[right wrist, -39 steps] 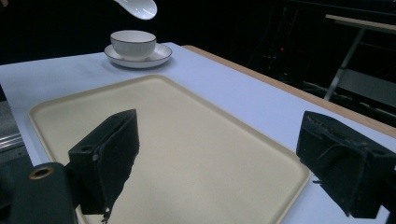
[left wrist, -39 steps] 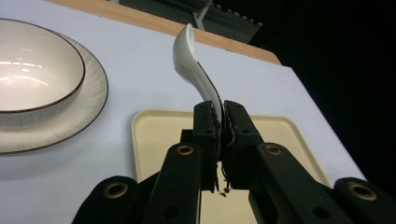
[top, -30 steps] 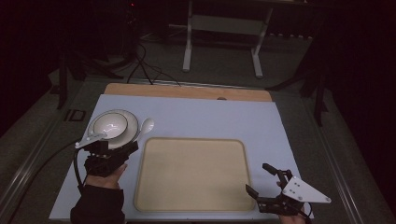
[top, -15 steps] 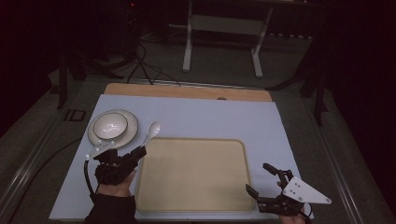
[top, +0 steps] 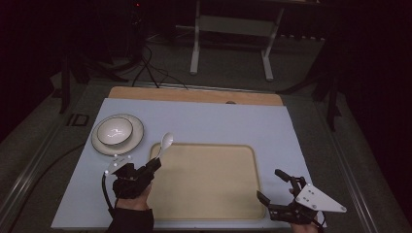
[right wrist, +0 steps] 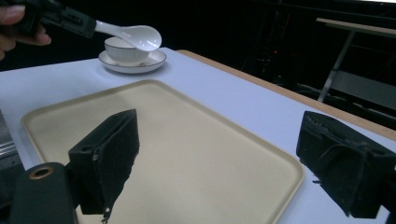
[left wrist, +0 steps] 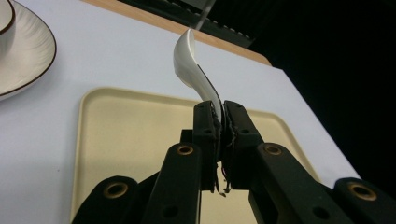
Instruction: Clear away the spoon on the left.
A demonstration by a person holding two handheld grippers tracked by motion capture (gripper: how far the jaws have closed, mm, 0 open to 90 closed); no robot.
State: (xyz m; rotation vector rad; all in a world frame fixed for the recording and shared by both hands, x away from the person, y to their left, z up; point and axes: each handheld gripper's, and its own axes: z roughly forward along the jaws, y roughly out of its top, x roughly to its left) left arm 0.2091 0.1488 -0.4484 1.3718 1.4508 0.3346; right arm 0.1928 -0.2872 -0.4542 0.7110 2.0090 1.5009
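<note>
Above the tray's (top: pixel 204 182) corner, the left tool (left wrist: pixel 219 116) pinches a spoon (left wrist: pixel 189 58), handle end hidden.

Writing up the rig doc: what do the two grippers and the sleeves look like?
Both grippers are black, each with two linkage jaws on brass-coloured pivots. The left gripper carries small white markers and trails a black cable; the right gripper bears a grey three-cornered plate. The left forearm wears a dark sleeve.

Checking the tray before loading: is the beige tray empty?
Empty: the beige rectangular tray has a bare surface; the white ceramic spoon is held above its corner.
</note>
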